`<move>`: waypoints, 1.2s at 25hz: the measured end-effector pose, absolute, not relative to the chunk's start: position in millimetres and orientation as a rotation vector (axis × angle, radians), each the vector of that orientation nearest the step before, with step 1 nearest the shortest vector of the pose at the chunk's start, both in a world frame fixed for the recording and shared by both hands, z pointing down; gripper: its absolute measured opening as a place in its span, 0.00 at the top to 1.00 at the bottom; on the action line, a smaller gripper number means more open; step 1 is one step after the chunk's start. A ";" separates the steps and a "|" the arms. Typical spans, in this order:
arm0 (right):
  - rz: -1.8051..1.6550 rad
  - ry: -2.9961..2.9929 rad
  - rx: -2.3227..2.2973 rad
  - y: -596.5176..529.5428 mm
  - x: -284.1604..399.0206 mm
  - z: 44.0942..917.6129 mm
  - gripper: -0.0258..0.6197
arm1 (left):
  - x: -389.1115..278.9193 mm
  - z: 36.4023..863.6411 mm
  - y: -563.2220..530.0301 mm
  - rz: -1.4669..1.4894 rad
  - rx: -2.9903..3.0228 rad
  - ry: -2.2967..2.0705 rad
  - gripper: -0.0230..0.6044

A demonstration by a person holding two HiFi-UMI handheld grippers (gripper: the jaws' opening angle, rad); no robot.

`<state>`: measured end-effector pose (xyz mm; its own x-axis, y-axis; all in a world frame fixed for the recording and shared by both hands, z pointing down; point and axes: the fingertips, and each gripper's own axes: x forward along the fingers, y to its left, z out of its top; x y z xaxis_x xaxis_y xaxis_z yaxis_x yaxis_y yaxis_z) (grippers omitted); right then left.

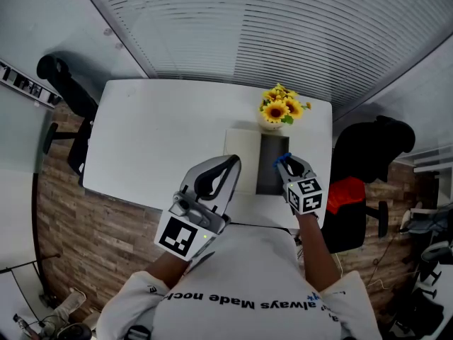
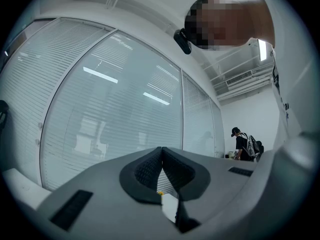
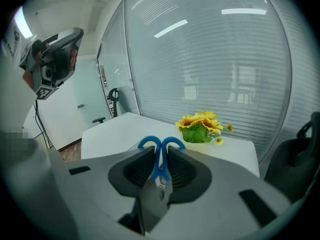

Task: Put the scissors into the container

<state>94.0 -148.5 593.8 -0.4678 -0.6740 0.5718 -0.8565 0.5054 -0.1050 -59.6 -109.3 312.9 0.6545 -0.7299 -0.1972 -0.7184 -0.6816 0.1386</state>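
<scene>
My right gripper (image 1: 285, 163) is shut on the scissors (image 1: 281, 159), held over the near end of a dark grey container (image 1: 272, 179) on the white table (image 1: 163, 133). In the right gripper view the blue handles (image 3: 161, 145) stick out past the gripper (image 3: 160, 156) and the steel blades point back toward the camera. A pale container (image 1: 243, 147) lies beside the dark one on its left. My left gripper (image 1: 231, 163) is raised above the table's near edge, shut with nothing in it. In the left gripper view the left gripper (image 2: 161, 154) points up at a glass wall.
A pot of sunflowers (image 1: 281, 109) stands just beyond the containers near the table's far right edge. A black office chair (image 1: 368, 168) with a red item on it sits at the table's right, and another chair (image 1: 67, 98) at its left. A blinds-covered glass wall (image 1: 269, 27) runs behind the table.
</scene>
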 end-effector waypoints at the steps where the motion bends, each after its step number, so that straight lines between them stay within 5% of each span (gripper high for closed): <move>1: 0.531 -2.286 1.255 -149.0 93.8 595.4 0.82 | -59.7 312.0 -109.1 -0.373 2.815 -1.232 0.93; 30: 0.640 -2.252 1.222 -156.2 93.1 631.2 0.82 | -59.2 310.2 -110.2 -0.377 2.816 -1.232 0.93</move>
<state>93.1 -156.2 631.2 -0.4756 -0.6242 0.6198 -0.8569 0.4881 -0.1659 -59.2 -110.2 310.2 0.6538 -0.7288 -0.2036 -0.7178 -0.6824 0.1377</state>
